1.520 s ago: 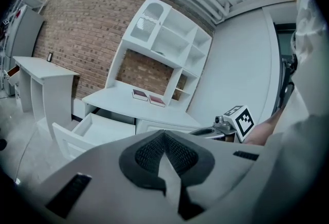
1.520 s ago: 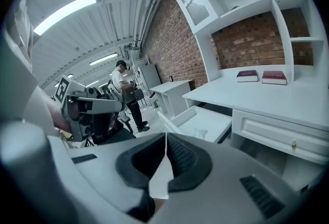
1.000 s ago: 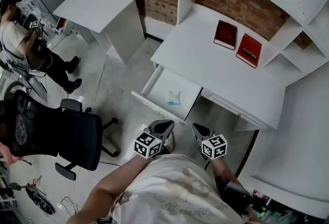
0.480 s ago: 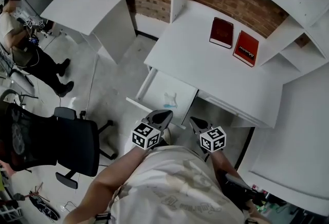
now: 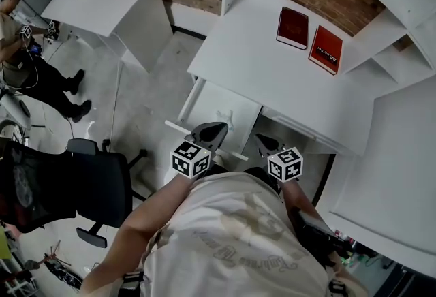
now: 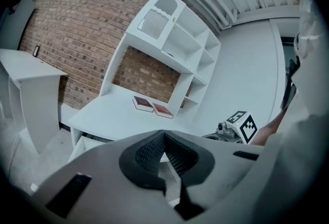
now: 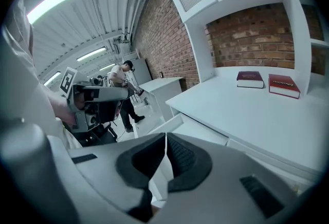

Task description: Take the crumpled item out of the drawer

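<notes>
Crumpled item [image 5: 224,116]: small and pale, lying on the floor of the open drawer toward its front edge; neither gripper touches it.
Drawer [image 5: 190,101]: pulled out from under the left end of the white desk [image 5: 272,77].
Left gripper [image 5: 208,131]: jaws closed together with nothing between them; in the head view its tip sits over the drawer's front edge, near the crumpled item.
Right gripper [image 5: 266,144]: jaws closed and empty, off the drawer's right front corner, before the desk's front edge.
Books: dark red book [image 5: 293,28] and red book [image 5: 325,50] side by side near the desk's back edge.
Floor, left: black office chair [image 5: 88,186].
</notes>
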